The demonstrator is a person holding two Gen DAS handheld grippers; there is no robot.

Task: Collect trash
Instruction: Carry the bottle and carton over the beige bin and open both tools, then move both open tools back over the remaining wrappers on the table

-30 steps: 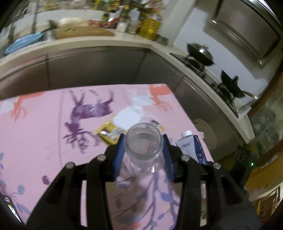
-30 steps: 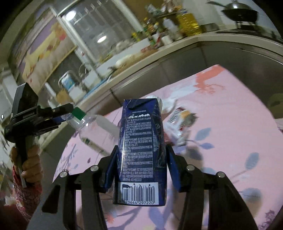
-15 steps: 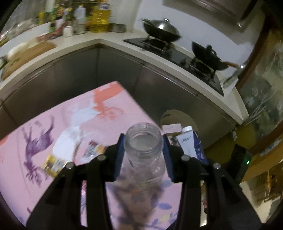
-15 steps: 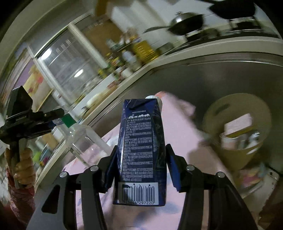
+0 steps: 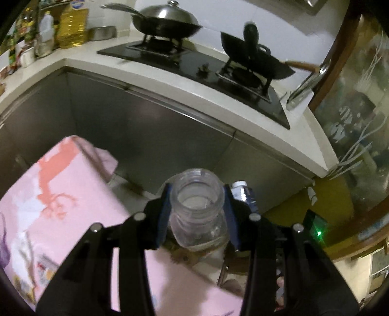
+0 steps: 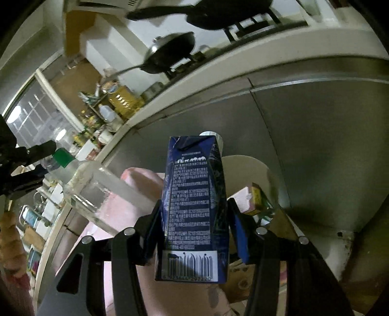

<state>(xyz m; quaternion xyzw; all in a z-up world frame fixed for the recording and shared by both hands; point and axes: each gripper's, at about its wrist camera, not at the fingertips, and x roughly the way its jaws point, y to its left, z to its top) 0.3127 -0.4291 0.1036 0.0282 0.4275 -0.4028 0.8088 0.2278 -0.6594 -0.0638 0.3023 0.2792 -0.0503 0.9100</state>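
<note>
In the left wrist view, a table covered with a pink patterned cloth [image 5: 60, 194] fills the lower left, its far right corner pointing toward grey steel cabinet doors [image 5: 145, 136]. The left gripper [image 5: 197, 214] is clamped on a clear plastic bottle [image 5: 198, 218], whose base faces the camera and sits squeezed between the two blue-padded fingers [image 5: 163, 216]; the bottle hangs just past the right edge of the table. Close beside the gripper's right finger shows the white cap and top of a dark blue drink carton [image 5: 244, 194]. Above, on the white counter, a black lidded wok [image 5: 167, 21] and a second black wok [image 5: 255, 60] rest on the hob. In the right wrist view, the same clear bottle [image 6: 97, 187] with its green cap [image 6: 63, 158] lies slanted at the left, the cap end pinched by the left gripper [image 6: 36, 158], which the person's hand [image 6: 9, 233] carries at the left edge. In the middle, the right gripper [image 6: 194, 231] grips the dark blue carton [image 6: 194, 206] upright between its fingers, barcode end nearest the camera. Behind and just right of the carton stands a round beige waste bin [image 6: 245, 167] on the floor beside the table's edge, holding a pink box [image 6: 243, 199] and other scraps.
</note>
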